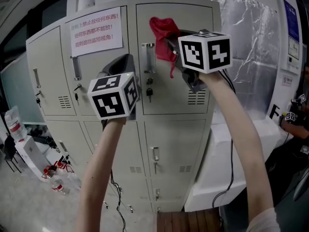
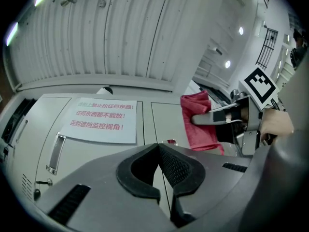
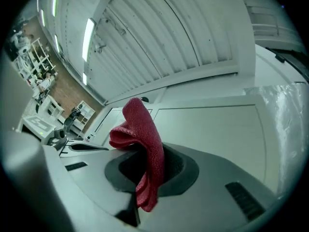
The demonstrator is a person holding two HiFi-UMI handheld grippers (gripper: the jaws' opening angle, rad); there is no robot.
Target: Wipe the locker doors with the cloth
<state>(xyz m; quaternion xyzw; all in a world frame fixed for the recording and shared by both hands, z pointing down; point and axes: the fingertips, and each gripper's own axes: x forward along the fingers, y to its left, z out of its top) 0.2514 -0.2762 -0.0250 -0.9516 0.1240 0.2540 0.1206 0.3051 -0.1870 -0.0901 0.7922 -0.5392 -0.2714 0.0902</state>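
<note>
Before shut locker doors [image 1: 159, 88], the right gripper [image 3: 147, 177] clamps a cloth [image 1: 163, 30].

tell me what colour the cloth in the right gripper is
Red, plain with no pattern. The cloth shows best in the right gripper view.

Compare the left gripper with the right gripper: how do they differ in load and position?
The right gripper is shut on the red cloth; the left gripper is shut on nothing. The right gripper is higher, before the upper right locker door; the left gripper is lower and leftward. Both face the lockers.
</note>
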